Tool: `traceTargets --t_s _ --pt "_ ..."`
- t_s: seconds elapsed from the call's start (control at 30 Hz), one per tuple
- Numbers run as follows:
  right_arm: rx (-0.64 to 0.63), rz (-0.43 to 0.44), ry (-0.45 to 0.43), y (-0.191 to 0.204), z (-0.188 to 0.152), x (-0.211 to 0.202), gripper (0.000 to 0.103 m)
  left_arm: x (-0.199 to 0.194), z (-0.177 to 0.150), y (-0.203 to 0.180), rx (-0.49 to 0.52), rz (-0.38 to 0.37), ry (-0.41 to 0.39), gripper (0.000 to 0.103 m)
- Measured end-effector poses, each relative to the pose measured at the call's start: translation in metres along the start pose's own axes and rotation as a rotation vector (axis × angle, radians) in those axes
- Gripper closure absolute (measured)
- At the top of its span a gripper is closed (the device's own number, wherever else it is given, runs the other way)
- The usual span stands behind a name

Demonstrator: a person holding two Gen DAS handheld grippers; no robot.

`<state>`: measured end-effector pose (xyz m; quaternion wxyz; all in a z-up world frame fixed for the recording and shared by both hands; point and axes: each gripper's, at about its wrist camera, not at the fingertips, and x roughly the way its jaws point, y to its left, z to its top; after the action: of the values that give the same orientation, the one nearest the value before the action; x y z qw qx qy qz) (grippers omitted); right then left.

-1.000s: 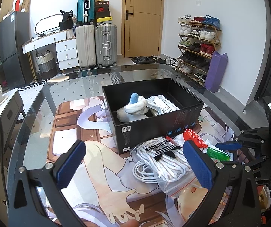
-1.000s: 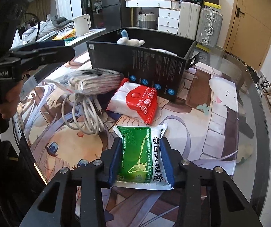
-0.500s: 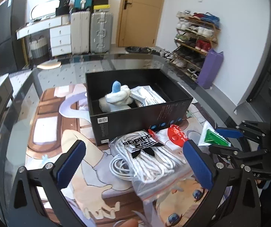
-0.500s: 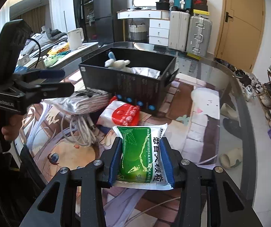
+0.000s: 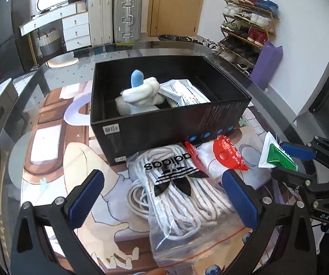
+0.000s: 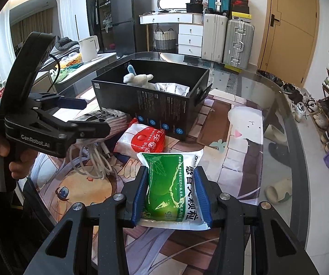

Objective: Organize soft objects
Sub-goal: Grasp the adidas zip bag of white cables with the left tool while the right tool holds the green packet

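My right gripper point(image 6: 171, 192) is shut on a green-and-white soft packet point(image 6: 171, 183) and holds it above the table, short of the black box point(image 6: 164, 112); the packet also shows in the left wrist view point(image 5: 275, 154). The box point(image 5: 164, 126) holds a white plush toy with a blue tip point(image 5: 139, 94) and a white pouch point(image 5: 185, 92). My left gripper point(image 5: 164, 197) is open over a clear adidas bag of white cord point(image 5: 178, 188). A red-and-white packet point(image 5: 221, 158) lies against the box's front.
A printed mat point(image 5: 56, 160) covers the round glass table point(image 6: 286, 105). Loose white cable point(image 6: 93, 160) lies by the adidas bag. Suitcases, a shoe rack and a purple bag stand beyond the table.
My right gripper has lifted the green packet off the mat and carried it toward the box. My left gripper has moved closer over the adidas bag, still open.
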<state>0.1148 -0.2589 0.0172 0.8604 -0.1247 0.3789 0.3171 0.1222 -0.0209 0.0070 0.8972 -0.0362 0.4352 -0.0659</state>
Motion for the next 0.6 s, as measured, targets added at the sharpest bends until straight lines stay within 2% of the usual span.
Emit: traceTargets --t_s 0.1,0.2,0.27,0.3,0.4,0.47,0.6 --pt "0.001 0.000 -0.002 0.000 0.000 0.000 0.062 -0.002 -0.002 0.002 0.013 -0.010 0.002 0.002" --pt "0.000 0.001 -0.002 0.000 0.000 0.000 0.062 -0.004 -0.002 0.001 0.024 -0.058 0.011 0.018" --pt "-0.001 0.002 -0.003 0.000 0.000 0.000 0.062 -0.005 -0.003 0.000 0.025 -0.090 0.012 0.033" --pt "-0.002 0.004 -0.004 0.000 0.000 -0.001 0.062 -0.006 -0.004 -0.001 0.027 -0.100 0.011 0.035" --pt "-0.004 0.003 -0.007 0.001 0.001 -0.003 0.062 -0.009 -0.007 -0.003 0.046 -0.100 -0.003 0.046" --pt "-0.003 0.004 -0.010 0.001 0.001 -0.003 0.062 -0.013 -0.009 -0.003 0.053 -0.104 -0.011 0.058" --pt "-0.003 0.003 -0.015 0.001 0.001 -0.005 0.062 -0.021 -0.012 0.000 0.058 -0.110 -0.028 0.066"
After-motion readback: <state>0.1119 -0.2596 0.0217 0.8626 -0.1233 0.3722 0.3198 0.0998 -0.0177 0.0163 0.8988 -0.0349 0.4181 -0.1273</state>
